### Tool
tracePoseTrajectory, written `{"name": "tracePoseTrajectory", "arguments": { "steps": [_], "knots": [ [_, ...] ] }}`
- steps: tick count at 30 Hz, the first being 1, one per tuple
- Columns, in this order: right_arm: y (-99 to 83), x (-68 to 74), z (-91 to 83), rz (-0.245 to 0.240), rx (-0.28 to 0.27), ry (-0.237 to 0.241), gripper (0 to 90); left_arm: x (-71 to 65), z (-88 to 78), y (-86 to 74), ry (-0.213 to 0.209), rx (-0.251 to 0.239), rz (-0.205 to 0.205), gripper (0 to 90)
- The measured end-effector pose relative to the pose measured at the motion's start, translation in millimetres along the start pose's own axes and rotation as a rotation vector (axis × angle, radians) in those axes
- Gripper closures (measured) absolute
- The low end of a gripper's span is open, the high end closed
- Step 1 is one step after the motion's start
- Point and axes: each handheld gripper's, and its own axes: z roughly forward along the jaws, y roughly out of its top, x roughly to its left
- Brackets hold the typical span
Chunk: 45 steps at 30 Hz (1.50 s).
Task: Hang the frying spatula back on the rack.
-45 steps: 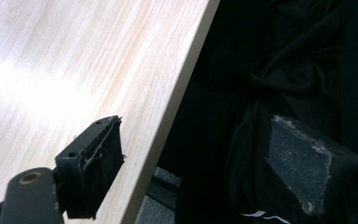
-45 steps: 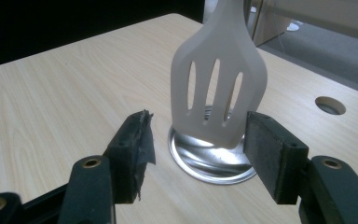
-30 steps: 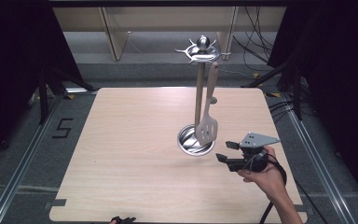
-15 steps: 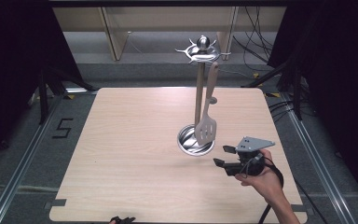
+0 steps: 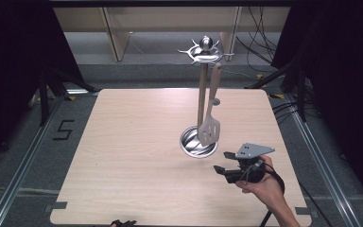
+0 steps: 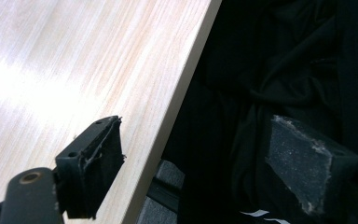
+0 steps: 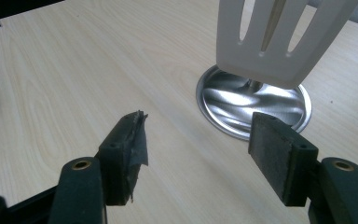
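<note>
A metal utensil stand (image 5: 201, 99) rises from a round shiny base (image 5: 191, 144) right of the table's middle. A pale slotted spatula (image 5: 210, 128) hangs from its top ring, blade just above the base. My right gripper (image 5: 221, 162), held in a hand, hovers just near and right of the base. Its jaws have just been opening and stand open with nothing between them. In the right gripper view the spatula blade (image 7: 279, 42) and the base (image 7: 256, 105) lie just beyond the right gripper (image 7: 200, 130). My left gripper (image 6: 200, 140) is open and empty over the table's near edge.
The light wooden table (image 5: 123, 142) has bare room on its left half. The left gripper's tip (image 5: 123, 223) pokes over the near edge. Dark cloth (image 6: 279, 70) hangs below that edge. Cables and shelf legs lie beyond the far side.
The right gripper has drifted a little toward the near edge, away from the stand, and its jaws stand slightly wider. The spatula and stand have kept still.
</note>
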Motion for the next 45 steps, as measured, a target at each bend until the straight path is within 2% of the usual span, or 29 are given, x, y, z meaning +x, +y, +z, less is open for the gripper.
{"name": "tracePoseTrajectory", "arguments": {
  "steps": [1,2,3,4,6,15,20,25,34,37,41,42,43,44,45],
  "knots": [
    [0.0,0.0,0.0,0.0,0.0,0.0,37.2,0.0,0.0,0.0,0.0,0.0,0.0,17.3],
    [-1.2,1.7,-0.7,0.007,0.0,-0.022,36.8,-0.5,1.4,-0.7,0.016,-0.011,-0.004,17.3],
    [-1.2,1.7,-0.7,0.007,0.0,-0.022,36.8,-0.5,1.4,-0.7,0.016,-0.011,-0.004,17.3],
    [-2.2,2.2,0.0,0.003,0.005,0.0,36.5,0.0,1.1,-0.7,0.024,-0.008,-0.003,17.3],
    [-3.9,3.4,-0.5,0.02,0.008,-0.013,36.1,-0.8,2.7,-0.9,0.037,-0.011,-0.005,17.3],
    [-10.3,3.2,1.3,0.011,0.028,-0.011,35.6,-0.9,2.7,-0.9,0.035,-0.01,-0.005,17.3],
    [-14.6,7.0,-0.5,0.037,0.034,-0.006,34.9,-1.2,2.7,-0.8,0.034,-0.01,-0.003,17.3],
    [-18.1,5.7,-0.3,0.014,0.028,-0.006,33.5,-1.3,2.7,-0.8,0.034,-0.009,-0.003,17.3],
    [-27.5,8.7,-1.0,0.04,0.044,0.007,31.8,-1.3,2.7,-0.5,0.024,-0.008,0.001,17.3],
    [-31.3,9.4,0.2,0.013,0.035,0.004,31.5,-1.4,2.8,-0.5,0.023,-0.008,0.001,17.3],
    [-38.0,13.8,0.0,0.053,0.06,0.014,31.2,-1.4,2.8,-0.7,0.025,-0.006,0.001,17.3],
    [-38.0,13.8,0.0,0.053,0.06,0.014,31.2,-1.4,2.8,-0.7,0.025,-0.006,0.001,17.4],
    [-39.8,12.7,0.9,0.033,0.051,0.009,31.1,-1.4,2.9,-0.6,0.022,-0.006,0.002,17.3],
    [-40.8,14.8,0.9,0.054,0.057,0.011,31.0,-1.3,2.8,-0.6,0.022,-0.007,0.002,17.3],
    [-41.4,14.1,1.5,0.036,0.053,0.01,30.9,-1.3,2.8,-0.6,0.022,-0.007,0.002,17.3]
  ]
}}
